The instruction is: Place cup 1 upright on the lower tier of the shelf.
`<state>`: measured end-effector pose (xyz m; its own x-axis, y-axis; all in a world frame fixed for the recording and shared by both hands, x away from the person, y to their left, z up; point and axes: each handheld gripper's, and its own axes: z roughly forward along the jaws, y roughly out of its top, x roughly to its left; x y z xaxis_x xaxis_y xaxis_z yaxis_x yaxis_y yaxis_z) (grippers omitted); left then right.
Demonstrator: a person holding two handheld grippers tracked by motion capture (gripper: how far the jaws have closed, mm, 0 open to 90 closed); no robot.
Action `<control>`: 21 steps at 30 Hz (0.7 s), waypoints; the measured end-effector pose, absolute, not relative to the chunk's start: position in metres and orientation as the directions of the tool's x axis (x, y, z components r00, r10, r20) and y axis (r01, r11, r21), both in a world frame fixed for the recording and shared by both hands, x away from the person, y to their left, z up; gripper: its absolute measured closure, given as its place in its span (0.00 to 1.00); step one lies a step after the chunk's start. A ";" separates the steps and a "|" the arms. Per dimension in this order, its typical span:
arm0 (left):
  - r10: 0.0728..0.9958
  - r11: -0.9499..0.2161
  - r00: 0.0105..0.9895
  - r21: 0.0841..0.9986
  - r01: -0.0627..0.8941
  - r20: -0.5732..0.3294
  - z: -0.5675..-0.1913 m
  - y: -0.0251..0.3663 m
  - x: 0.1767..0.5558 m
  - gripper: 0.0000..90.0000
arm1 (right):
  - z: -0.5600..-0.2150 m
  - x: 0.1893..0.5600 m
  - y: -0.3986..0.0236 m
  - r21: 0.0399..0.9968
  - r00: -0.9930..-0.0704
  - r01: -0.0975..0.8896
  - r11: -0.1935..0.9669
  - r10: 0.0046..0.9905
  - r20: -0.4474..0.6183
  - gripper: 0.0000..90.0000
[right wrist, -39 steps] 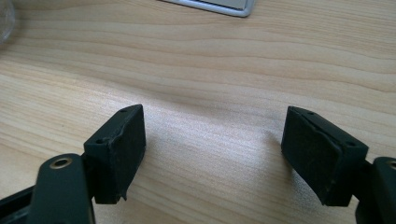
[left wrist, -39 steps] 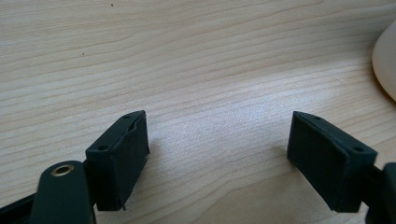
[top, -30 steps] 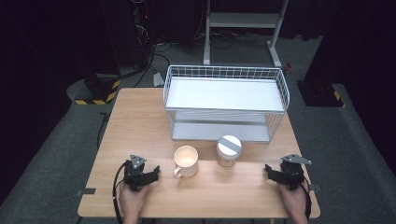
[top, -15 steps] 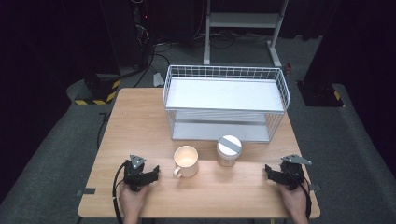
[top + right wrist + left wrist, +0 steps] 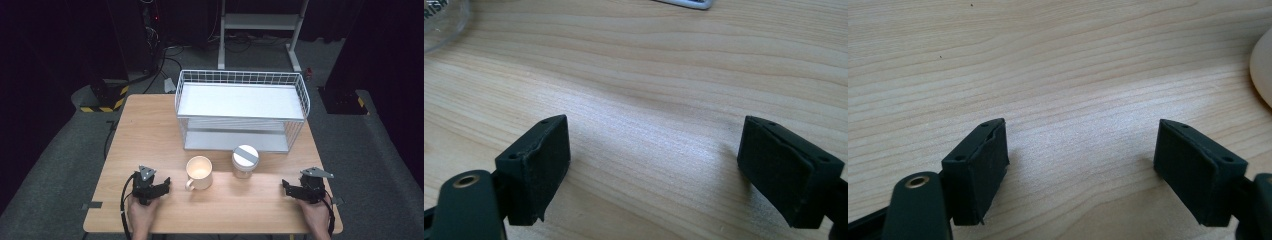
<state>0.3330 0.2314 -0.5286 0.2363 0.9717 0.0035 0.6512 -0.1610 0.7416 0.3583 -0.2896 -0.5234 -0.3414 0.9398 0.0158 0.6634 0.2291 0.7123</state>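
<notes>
both claws, left gripper (image 5: 165,183) and right gripper (image 5: 286,186), rest unclenched, the right's jaws just widened, so reach slowly for the mug (image 5: 199,172) and jar (image 5: 245,161).

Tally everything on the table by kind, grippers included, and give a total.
Cream mug: 1
Glass jar with grey lid: 1
White wire rack: 1
Black handheld grippers, jaws open and empty: 2, left gripper and right gripper
Total: 5
</notes>
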 end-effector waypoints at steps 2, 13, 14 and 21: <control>0.972 -0.161 0.236 0.742 0.651 0.003 -0.529 0.231 0.333 0.24 | -0.523 0.356 -0.289 0.721 -0.344 0.655 0.227 0.939 0.017 0.16; 0.972 -0.159 0.235 0.742 0.652 0.003 -0.529 0.231 0.333 0.24 | -0.522 0.347 -0.282 0.744 -0.376 0.624 0.239 0.926 0.018 0.16; 0.972 -0.159 0.234 0.741 0.652 0.002 -0.529 0.231 0.333 0.24 | -0.522 0.346 -0.282 0.744 -0.377 0.624 0.240 0.926 0.017 0.16; 0.972 -0.158 0.234 0.742 0.651 0.002 -0.529 0.231 0.333 0.24 | -0.522 0.341 -0.277 0.748 -0.403 0.611 0.260 0.915 0.011 0.16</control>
<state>0.3330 0.2315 -0.5287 0.2339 0.9723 0.0022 0.6515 -0.1584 0.7420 0.3409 -0.2772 -0.5221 -0.4035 0.9149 0.0114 0.6106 0.2599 0.7481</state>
